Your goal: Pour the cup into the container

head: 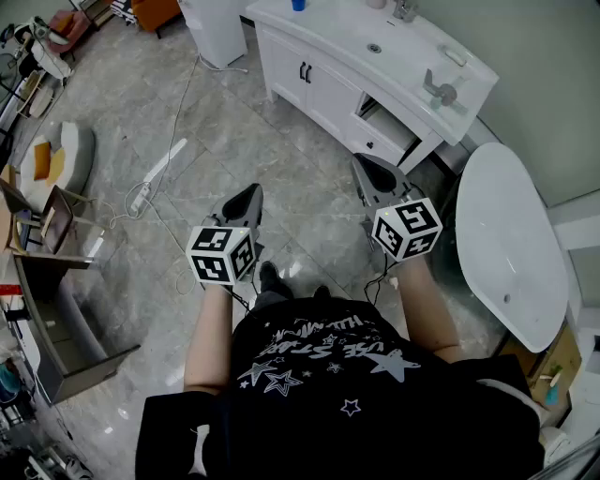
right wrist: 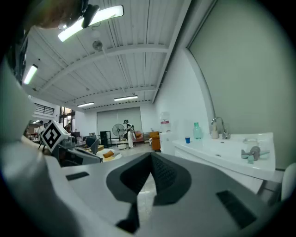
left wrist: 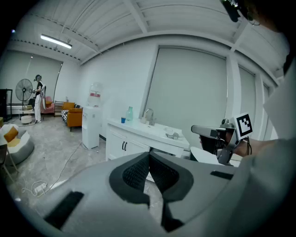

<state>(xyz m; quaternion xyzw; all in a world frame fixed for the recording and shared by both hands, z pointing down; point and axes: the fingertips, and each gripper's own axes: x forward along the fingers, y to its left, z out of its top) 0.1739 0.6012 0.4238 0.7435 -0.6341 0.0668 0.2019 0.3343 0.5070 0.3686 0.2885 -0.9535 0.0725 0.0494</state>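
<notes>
Task not begun, as far as the views show: nothing grasped, nothing poured

Nearest, lower middle of the head view:
- left gripper point(head: 250, 192), centre-left: jaws pressed together, tips meeting, nothing between them; its own view agrees
- right gripper point(head: 362, 163), centre-right: jaws likewise closed on nothing
- both are held out ahead of the person's body, over grey tiled floor point(head: 234, 122)

Mid-distance:
- white bathtub point(head: 511, 244) down the right side of the head view, near the right gripper
- white vanity point(head: 319, 84) running across the upper middle, with a sunken basin point(head: 375, 47) and a faucet point(head: 405, 9) at the top edge

Farthest, and the thing that matters:
- small blue cup point(head: 298, 5) on the vanity top, cut by the top edge of the head view
- the left gripper view has it left of centre, upright, just beside a pale green bottle point(left wrist: 130, 114)
- the right gripper view has it right of centre, beside the same bottle
- too small to tell whether it holds anything

Cup against grippers: well apart from both, higher in the head view than either tip and roughly between their two lines; all the open floor and the vanity front lie between

Which container is meant I cannot tell; the bottle or the basin are candidates

Left to do, by my judgement: close the distance, open a gripper, take the cup, carry it over, tip it
</notes>
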